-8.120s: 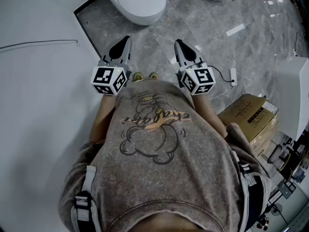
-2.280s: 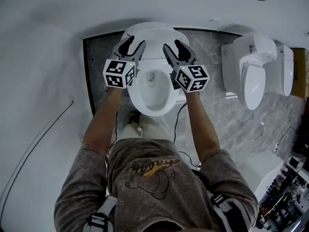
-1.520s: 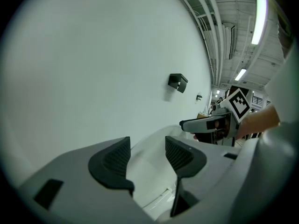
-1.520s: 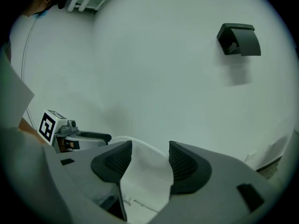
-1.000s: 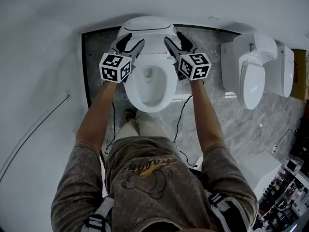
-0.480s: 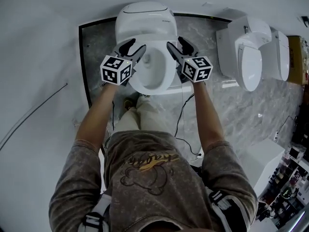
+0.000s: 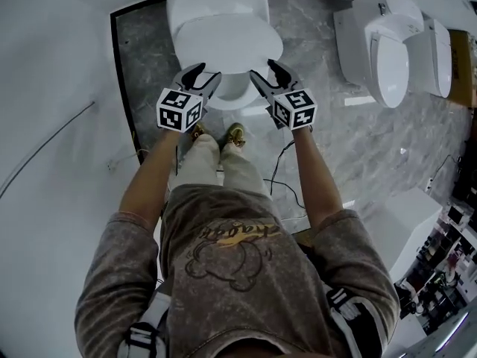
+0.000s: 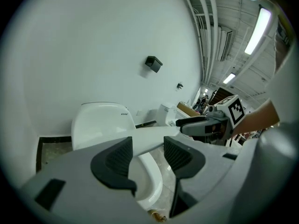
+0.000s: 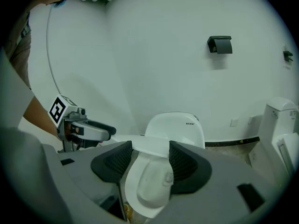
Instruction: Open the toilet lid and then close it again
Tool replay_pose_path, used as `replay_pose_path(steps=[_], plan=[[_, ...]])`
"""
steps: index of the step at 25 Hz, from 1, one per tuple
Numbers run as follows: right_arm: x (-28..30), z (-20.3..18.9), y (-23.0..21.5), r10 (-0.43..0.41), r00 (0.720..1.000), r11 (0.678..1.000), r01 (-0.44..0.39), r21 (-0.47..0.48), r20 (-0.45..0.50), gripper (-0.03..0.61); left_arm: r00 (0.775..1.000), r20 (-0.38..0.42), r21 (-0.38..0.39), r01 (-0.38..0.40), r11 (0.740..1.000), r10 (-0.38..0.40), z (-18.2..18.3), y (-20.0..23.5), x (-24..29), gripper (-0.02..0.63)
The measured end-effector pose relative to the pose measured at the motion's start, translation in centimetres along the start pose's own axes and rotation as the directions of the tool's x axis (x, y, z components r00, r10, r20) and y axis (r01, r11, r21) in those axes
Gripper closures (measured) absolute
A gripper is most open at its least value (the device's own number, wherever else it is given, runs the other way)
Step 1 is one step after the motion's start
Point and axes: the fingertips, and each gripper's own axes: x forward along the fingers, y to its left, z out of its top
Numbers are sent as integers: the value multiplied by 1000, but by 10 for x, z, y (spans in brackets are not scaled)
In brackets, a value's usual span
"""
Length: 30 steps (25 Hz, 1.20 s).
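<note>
The white toilet's lid (image 7: 223, 39) hangs part-way down over the bowl (image 7: 232, 94), whose front rim still shows. My left gripper (image 7: 205, 73) and right gripper (image 7: 262, 69) flank the lid's front edge. In the left gripper view the lid (image 8: 149, 139) runs as a thin slab across the gap between the wide-apart pads. The left jaws have just been closing a little, and I see no pad pressing on the lid. In the right gripper view the lid's edge (image 9: 149, 146) crosses the gap above the bowl (image 9: 149, 185), and those jaws are open too.
Two more white toilets (image 7: 387, 43) stand to the right on the grey marble floor. A thin cable (image 7: 279, 162) trails by the person's shoes (image 7: 235, 133). A white wall curves along the left, with a black holder (image 9: 219, 44) mounted on the wall behind.
Both grippers have drawn back toward the person and lower. The lid has swung from upright down over most of the bowl.
</note>
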Motion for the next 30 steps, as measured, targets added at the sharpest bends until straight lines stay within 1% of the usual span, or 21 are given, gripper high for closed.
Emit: replay_pose_path(steps=[3, 5, 9, 12, 17, 22, 27, 30], plan=[[-6, -25, 0, 8, 1000, 998, -9, 65, 15, 331, 1000, -32, 0, 1, 1000, -1, -27, -8, 2, 408], [-9, -43, -1, 7, 1000, 996, -8, 94, 14, 332, 999, -48, -19, 5, 1000, -6, -45, -11, 3, 408], [-6, -88, 2, 21, 999, 994, -17, 108, -40, 333, 996, -92, -60, -12, 998, 6, -89, -12, 8, 408], [-3, -123, 5, 28, 996, 993, -18, 115, -85, 333, 990, -138, -63, -36, 997, 27, -124, -14, 14, 408], [5, -184, 4, 22, 985, 992, 0, 128, -172, 333, 974, -220, -70, -63, 996, 46, -182, -13, 30, 408], [17, -237, 1, 21, 975, 989, 13, 147, -221, 334, 965, -256, -95, -85, 992, 58, -231, -6, 48, 410], [37, -282, -6, 6, 968, 984, 38, 172, -251, 344, 956, -285, -88, -102, 991, 73, -275, 8, 65, 410], [48, -304, -11, 9, 963, 984, 39, 174, -268, 359, 953, -291, -96, -117, 988, 85, -294, 15, 74, 410]])
